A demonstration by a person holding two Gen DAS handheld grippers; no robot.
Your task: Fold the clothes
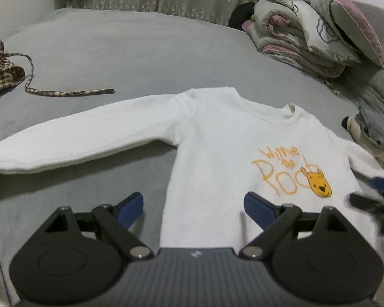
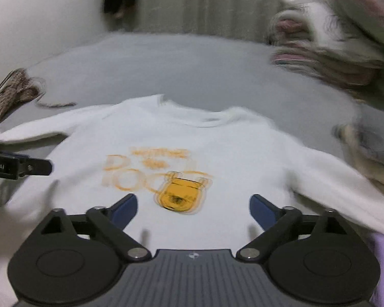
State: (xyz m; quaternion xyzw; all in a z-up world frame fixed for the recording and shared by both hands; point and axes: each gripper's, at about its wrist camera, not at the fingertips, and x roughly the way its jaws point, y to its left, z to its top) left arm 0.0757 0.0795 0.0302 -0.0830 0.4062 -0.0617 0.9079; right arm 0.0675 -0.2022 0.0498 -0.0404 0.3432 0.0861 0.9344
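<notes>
A white long-sleeved sweatshirt [image 1: 217, 153] with an orange Winnie the Pooh print [image 1: 291, 174] lies flat, front up, on the grey bed [image 1: 115, 51]. Its left sleeve [image 1: 76, 138] stretches out to the left. My left gripper [image 1: 193, 206] is open and empty, just above the shirt's lower left body. My right gripper [image 2: 193, 207] is open and empty over the lower middle of the shirt [image 2: 192, 138], near the bear face [image 2: 179, 194]. The right wrist view is blurred by motion. The right gripper's edge shows in the left wrist view [image 1: 371, 202], and the left gripper shows in the right wrist view [image 2: 18, 167].
A brown checked garment [image 1: 2, 69] with a long strap [image 1: 69, 92] lies at the far left. Folded quilts and a pink-edged pillow [image 1: 320, 30] are stacked at the far right. A pile with a soft toy [image 1: 371, 133] sits by the shirt's right sleeve. Curtains hang behind.
</notes>
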